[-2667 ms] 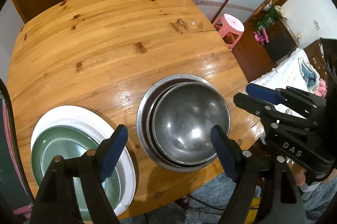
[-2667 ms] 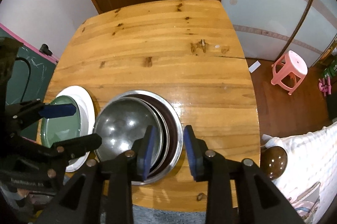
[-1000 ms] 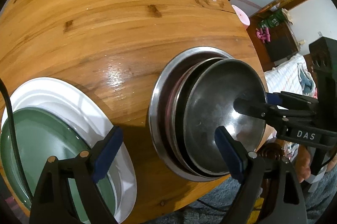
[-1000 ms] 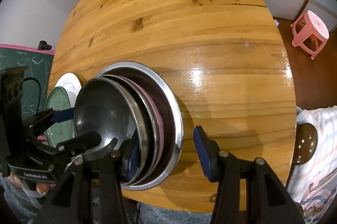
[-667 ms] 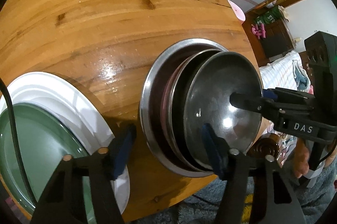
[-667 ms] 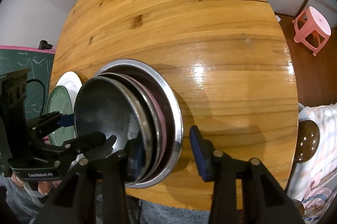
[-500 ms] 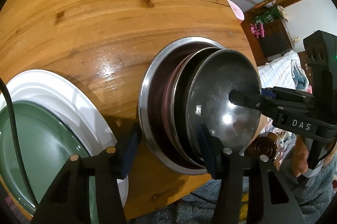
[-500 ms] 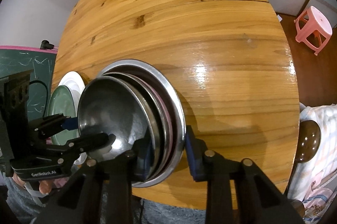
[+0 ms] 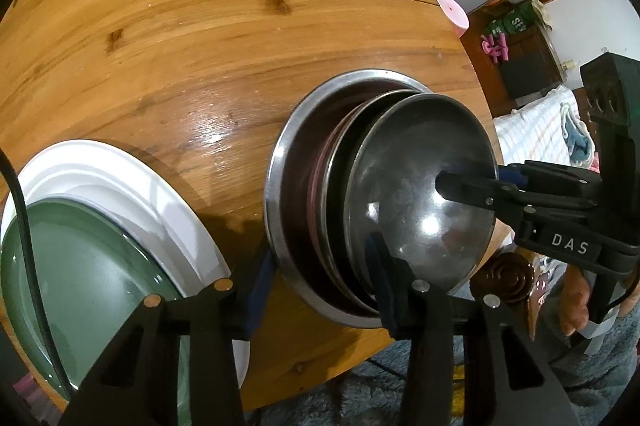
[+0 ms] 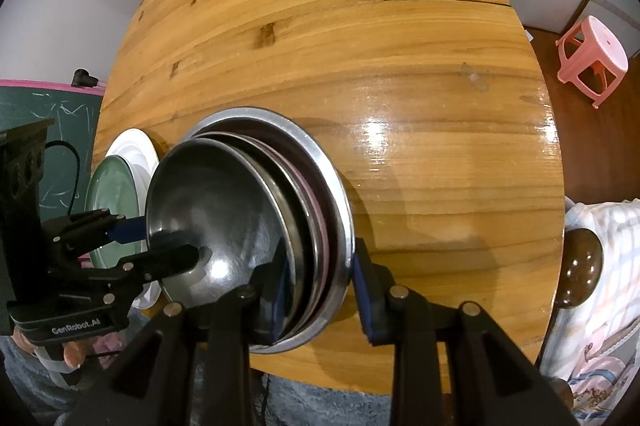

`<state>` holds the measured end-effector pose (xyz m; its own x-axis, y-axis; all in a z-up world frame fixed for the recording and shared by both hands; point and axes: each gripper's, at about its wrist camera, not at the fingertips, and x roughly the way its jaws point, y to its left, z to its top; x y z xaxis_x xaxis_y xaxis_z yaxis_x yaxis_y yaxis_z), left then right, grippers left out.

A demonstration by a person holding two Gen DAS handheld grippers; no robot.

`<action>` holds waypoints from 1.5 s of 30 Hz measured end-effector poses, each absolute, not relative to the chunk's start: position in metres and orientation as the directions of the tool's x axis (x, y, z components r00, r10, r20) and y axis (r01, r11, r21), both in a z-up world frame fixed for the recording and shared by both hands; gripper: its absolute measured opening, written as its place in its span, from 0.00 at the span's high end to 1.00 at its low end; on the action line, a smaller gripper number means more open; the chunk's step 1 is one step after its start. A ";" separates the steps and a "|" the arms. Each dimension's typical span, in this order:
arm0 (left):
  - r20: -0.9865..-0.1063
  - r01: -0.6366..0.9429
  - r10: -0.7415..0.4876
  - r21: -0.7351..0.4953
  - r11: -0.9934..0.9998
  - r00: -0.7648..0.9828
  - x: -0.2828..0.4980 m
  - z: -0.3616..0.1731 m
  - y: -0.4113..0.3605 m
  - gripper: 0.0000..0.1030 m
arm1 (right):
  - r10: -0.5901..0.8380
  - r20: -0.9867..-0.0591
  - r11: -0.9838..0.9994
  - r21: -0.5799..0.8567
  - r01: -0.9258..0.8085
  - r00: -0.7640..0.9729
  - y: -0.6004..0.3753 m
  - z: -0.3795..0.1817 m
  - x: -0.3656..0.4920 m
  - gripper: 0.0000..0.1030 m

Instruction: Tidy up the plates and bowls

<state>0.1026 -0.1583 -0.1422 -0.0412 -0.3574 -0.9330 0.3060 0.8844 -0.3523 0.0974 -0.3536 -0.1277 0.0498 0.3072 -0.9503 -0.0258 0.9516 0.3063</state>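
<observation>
A stack of nested steel bowls (image 9: 420, 165) sits on the wooden table (image 9: 200, 25) near its front edge. My left gripper (image 9: 320, 278) straddles the stack's left rim, one pad outside the outer bowl and one inside the inner bowl; its jaws are closing and the pads look pressed on the rims. My right gripper (image 10: 320, 282) is shut on the right rim of the stack (image 10: 224, 193) in the same way. Each gripper shows in the other's view: the right gripper (image 9: 480, 177), the left gripper (image 10: 160, 240). A green plate (image 9: 80, 266) lies on a white plate (image 9: 120, 169) left of the stack.
The table's front edge runs just under both grippers. A dark wooden chair knob (image 10: 580, 266) and striped bedding stand off the right corner. A pink stool (image 10: 592, 53) is on the floor at right, a green chalkboard (image 10: 40, 129) at left. A hand (image 9: 576, 302) holds the right gripper.
Both grippers came down from above the table to the bowl stack. The left jaws narrowed from wide to the stack's left rim. The right jaws closed on its right rim.
</observation>
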 end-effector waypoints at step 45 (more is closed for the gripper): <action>-0.966 0.069 -0.234 -0.227 0.971 0.111 0.034 -0.096 0.048 0.61 | 0.372 -0.928 0.894 0.367 -0.256 -0.028 -0.156 -0.080 0.076 0.72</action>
<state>0.0341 0.0475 -0.0961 0.1113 -0.2340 -0.9659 0.0691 0.9714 -0.2273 0.0761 -0.1562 -0.0800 -0.0283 0.3723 -0.9277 -0.2564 0.8943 0.3667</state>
